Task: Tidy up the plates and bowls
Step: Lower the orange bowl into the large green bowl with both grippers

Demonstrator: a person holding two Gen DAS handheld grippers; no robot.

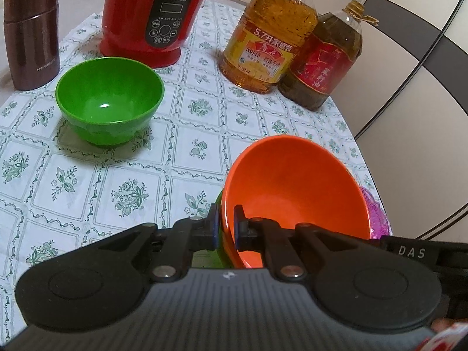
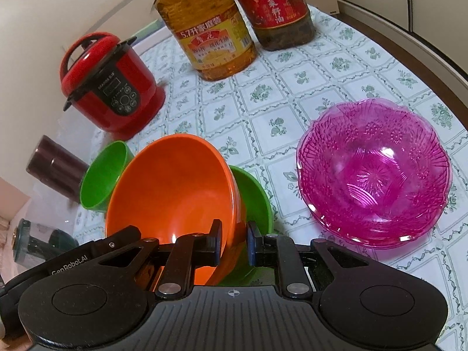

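An orange bowl (image 1: 292, 187) (image 2: 175, 187) tilts steeply, its base resting in a green bowl (image 2: 254, 196) on the flowered tablecloth. My left gripper (image 1: 226, 228) is shut on the orange bowl's near rim, one pad inside and one outside. My right gripper (image 2: 234, 242) is shut on the same rim close by. A second green bowl (image 1: 108, 102) (image 2: 101, 175) stands upright and empty further left. A pink cut-glass bowl (image 2: 371, 172) (image 1: 377, 216) sits to the right; it looks like two stacked.
At the back stand a red electric cooker (image 1: 149, 20) (image 2: 111, 87), a brown flask (image 1: 30, 35), a yellow-label oil bottle (image 1: 269, 44) and a red-label oil bottle (image 1: 324, 61). The round table's edge (image 2: 433, 67) curves close behind the pink bowl.
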